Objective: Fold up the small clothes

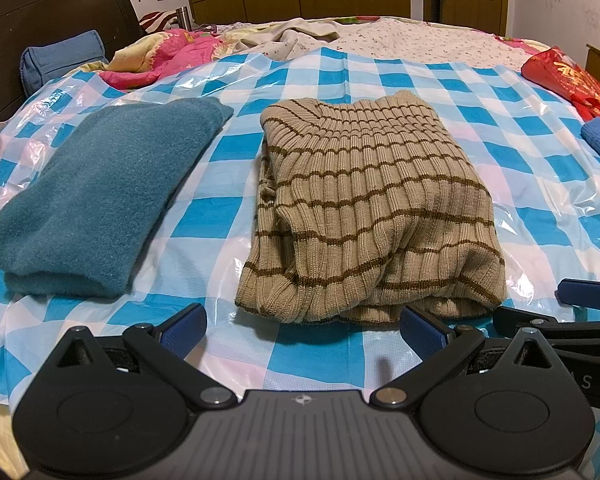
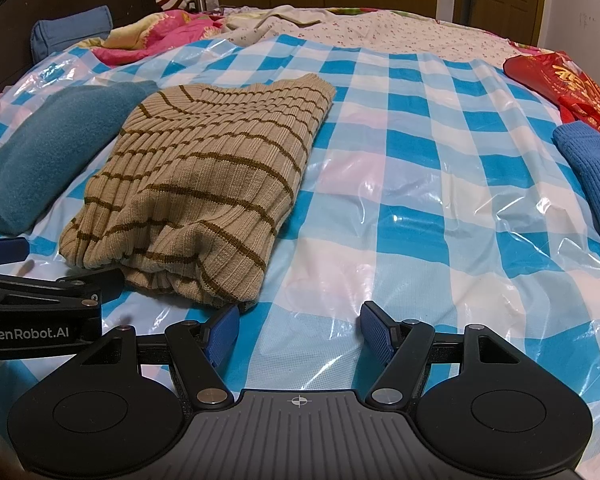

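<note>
Beige striped sweater (image 1: 364, 208) folded on checkered plastic sheet (image 2: 420, 208); left gripper (image 1: 302, 330) and right gripper (image 2: 300, 334) both spread apart, empty.

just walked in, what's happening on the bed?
A person holds two handheld grippers over a checked plastic sheet on a bed. Both the left gripper and right gripper are open and hold nothing. The beige striped sweater lies folded just ahead of them, with a folded teal garment to its left. A blue knit waits at the right edge.
</note>
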The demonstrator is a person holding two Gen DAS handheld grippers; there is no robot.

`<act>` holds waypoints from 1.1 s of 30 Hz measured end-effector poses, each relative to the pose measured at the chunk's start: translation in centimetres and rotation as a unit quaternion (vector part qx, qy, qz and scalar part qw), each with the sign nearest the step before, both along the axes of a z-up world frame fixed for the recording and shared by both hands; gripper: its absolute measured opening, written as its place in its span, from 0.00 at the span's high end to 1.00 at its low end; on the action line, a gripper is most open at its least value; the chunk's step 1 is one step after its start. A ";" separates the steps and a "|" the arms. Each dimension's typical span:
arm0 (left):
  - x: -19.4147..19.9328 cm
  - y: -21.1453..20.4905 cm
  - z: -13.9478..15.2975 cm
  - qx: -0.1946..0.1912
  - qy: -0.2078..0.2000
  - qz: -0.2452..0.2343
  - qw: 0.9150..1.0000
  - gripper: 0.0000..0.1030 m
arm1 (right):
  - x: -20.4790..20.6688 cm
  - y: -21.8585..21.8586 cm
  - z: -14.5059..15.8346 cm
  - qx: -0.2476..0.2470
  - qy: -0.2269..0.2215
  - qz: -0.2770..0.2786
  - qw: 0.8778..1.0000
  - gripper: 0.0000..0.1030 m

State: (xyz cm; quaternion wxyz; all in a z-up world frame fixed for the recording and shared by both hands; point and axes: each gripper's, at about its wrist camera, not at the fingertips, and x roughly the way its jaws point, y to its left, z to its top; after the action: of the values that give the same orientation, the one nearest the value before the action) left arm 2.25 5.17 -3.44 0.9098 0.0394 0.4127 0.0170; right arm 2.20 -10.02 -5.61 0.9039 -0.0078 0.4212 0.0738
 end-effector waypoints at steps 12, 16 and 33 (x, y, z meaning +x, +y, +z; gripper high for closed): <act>0.0 -0.1 0.1 0.000 -0.001 -0.003 1.000 0.00 | 0.0 0.0 0.0 0.001 0.000 0.000 1.000 0.34; 0.0 -0.1 0.1 0.001 -0.001 -0.002 1.000 0.00 | -0.1 -0.2 0.1 0.004 0.000 0.000 1.000 0.34; 0.0 0.0 0.0 0.008 0.001 -0.001 1.000 0.00 | -0.2 -0.4 0.3 0.019 0.002 -0.007 1.000 0.34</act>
State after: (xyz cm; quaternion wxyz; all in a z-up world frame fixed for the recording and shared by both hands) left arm 2.20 5.13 -3.47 0.9092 0.0475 0.4131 0.0197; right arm 1.99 -10.42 -5.30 0.9037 0.0130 0.4212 0.0755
